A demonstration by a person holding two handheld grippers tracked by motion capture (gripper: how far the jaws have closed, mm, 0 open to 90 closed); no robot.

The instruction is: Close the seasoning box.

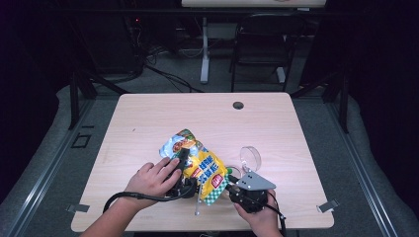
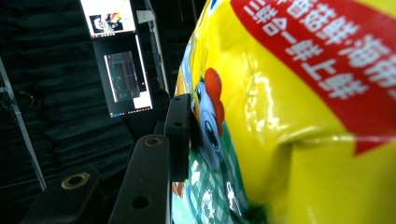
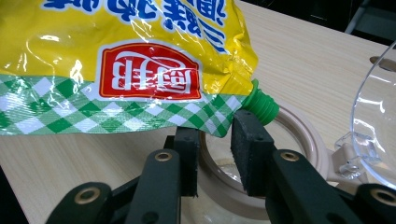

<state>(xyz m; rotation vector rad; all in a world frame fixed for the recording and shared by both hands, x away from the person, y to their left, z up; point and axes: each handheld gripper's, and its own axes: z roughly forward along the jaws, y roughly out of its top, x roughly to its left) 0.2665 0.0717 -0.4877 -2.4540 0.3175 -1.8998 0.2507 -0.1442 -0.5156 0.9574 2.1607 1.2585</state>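
The yellow pouch point(image 1: 205, 170) is pinched by the left gripper point(image 2: 180, 135); its green spout point(image 3: 259, 105) is poised just beyond the right gripper point(image 3: 215, 149), whose jaws are narrowly parted, above the lidded container point(image 3: 299, 140). If squeezed, contents could be spilled onto the desk point(image 1: 148, 118).

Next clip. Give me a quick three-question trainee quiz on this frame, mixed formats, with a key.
1. True or false: the yellow pouch has a green spout.
2. Which tongs press against the pouch's side: A) left tongs B) right tongs?
3. Fill in: the clear lid of the beige container stands ____.

Key: 1 true. 2 A; the right tongs sit open just below the spout, over the container's rim. 3 open, hinged up.
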